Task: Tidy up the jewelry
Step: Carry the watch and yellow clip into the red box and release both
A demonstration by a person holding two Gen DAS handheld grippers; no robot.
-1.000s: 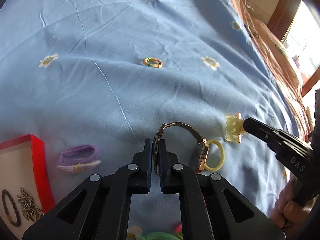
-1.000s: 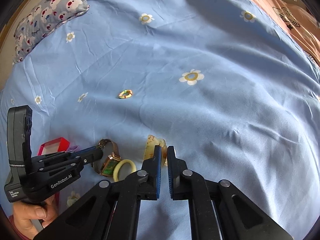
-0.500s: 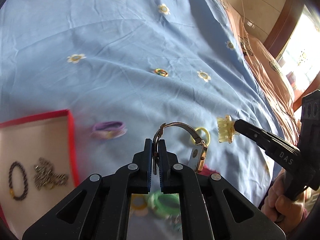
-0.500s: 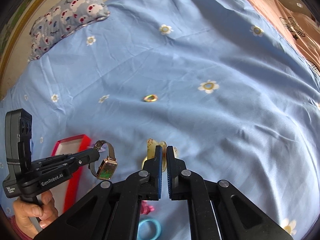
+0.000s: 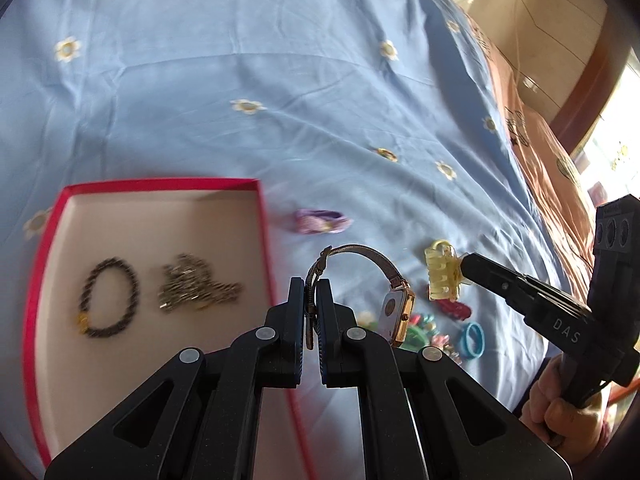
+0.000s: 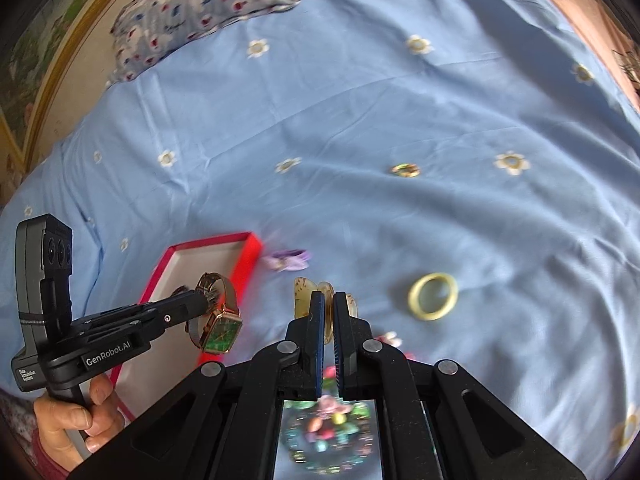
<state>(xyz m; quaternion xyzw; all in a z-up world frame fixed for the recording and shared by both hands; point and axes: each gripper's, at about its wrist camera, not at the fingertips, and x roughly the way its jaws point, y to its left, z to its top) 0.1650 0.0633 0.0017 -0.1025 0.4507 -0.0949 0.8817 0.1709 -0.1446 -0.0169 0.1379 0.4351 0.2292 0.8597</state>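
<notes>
My left gripper [image 5: 312,292] is shut on the strap of a gold watch [image 5: 396,312] with a mesh band, held in the air beside the red box [image 5: 264,216]. The watch shows a green face in the right wrist view [image 6: 222,330]. My right gripper [image 6: 328,304] is shut on a yellow translucent hair claw [image 6: 304,292], also lifted; it shows in the left wrist view [image 5: 442,276]. The box holds a dark bead bracelet [image 5: 106,298] and a metal chain [image 5: 192,284].
On the blue flowered bedsheet lie a purple hair tie [image 5: 320,220], a yellow ring [image 6: 434,296], a small multicoloured ring [image 6: 405,169], a blue ring [image 5: 472,338] and a pile of colourful trinkets [image 6: 328,428]. A patterned pillow [image 6: 200,12] lies far back.
Both grippers have lifted higher off the bed with the watch and the claw. The left gripper moved toward the red box, which is now much more in view.
</notes>
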